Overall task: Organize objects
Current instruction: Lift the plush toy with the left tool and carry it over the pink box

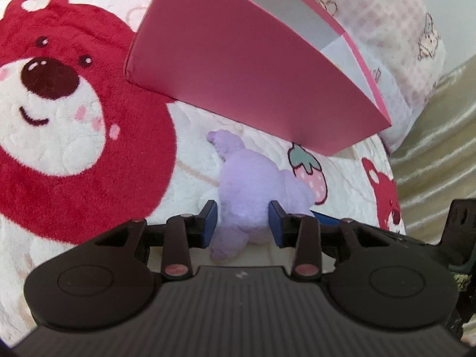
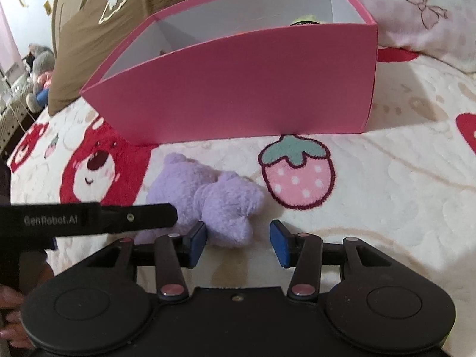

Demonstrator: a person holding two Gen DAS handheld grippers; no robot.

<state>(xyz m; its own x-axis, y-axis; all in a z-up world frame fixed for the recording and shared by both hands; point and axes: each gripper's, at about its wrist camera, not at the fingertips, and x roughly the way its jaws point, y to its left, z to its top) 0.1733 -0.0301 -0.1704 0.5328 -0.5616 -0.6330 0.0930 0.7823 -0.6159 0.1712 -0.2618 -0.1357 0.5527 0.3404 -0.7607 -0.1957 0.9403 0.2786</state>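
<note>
Purple plush toy [image 1: 253,190], small, fuzzy and bear-shaped, is lying on the bed's fleece blanket [image 1: 184,160], a cream cover printed with red bear faces and a pink strawberry [image 2: 296,172]. Left gripper [image 1: 242,223] is closing its blue pads [image 1: 211,223] around the toy's body; both pads are pressing against the fur on either side, so it is grasping the toy, which is resting low on the blanket in the right wrist view. From the right wrist view the left gripper is reaching in from the left as a black arm lying across the toy's near side. Right gripper [image 2: 238,242] is hanging open just beside the toy, its left pad [image 2: 197,245] sitting next to the toy's lower edge and its right pad apart from it over bare blanket; nothing is being held between its jaws. Just behind the toy, an open pink cardboard box [image 2: 238,89] with a white interior is standing on the blanket, its front wall near the toy and the strawberry print. Inside the box, a yellowish object [image 2: 306,19] is peeking above the far rim, too hidden to identify. Pale pink pillow [image 2: 422,15] is lying behind the box to the right, and a brown cushion [image 2: 86,41] is leaning behind its left side.
</note>
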